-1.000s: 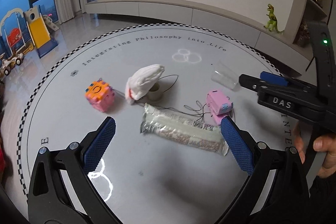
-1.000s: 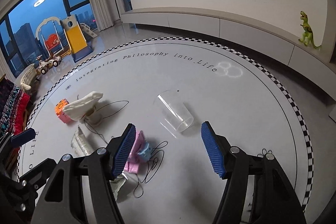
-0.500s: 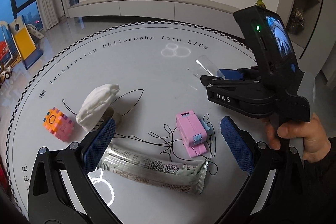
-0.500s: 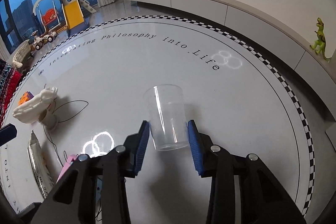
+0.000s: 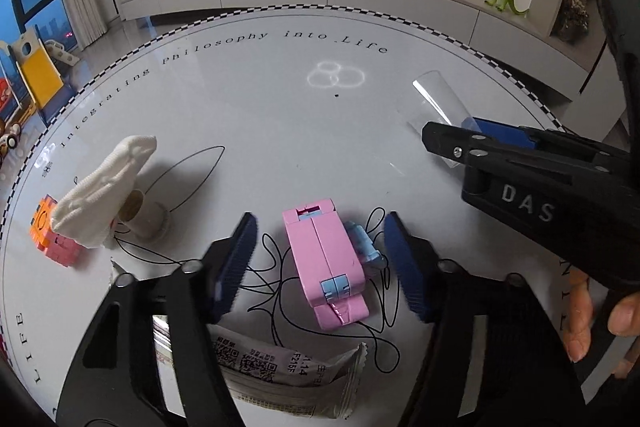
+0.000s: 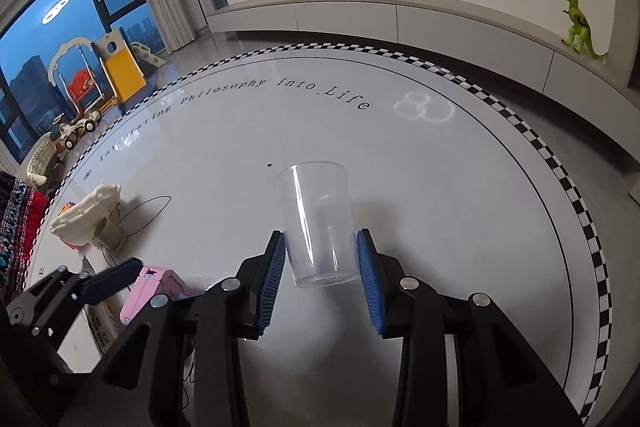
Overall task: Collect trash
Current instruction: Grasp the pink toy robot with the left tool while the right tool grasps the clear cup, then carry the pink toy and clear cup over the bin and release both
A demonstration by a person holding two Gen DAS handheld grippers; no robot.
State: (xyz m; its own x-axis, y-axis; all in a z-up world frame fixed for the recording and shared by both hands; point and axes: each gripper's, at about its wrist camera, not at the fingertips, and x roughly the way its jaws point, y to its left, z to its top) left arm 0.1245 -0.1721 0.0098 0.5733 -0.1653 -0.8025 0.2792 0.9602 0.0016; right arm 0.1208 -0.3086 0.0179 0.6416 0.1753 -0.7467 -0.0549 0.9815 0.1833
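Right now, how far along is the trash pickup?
Nothing looks collected yet. In hand: the right gripper is clamped on the clear plastic cup; the left gripper is closing around the pink toy, not yet touching it. Left: the snack wrapper, white cloth and thin wire lie on the table.

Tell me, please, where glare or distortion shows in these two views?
Left wrist view: three ring-shaped lamp reflections glare on the glossy table, whose rim bows with fisheye distortion. Right wrist view: the same rings, and a bright streak on the clear cup.
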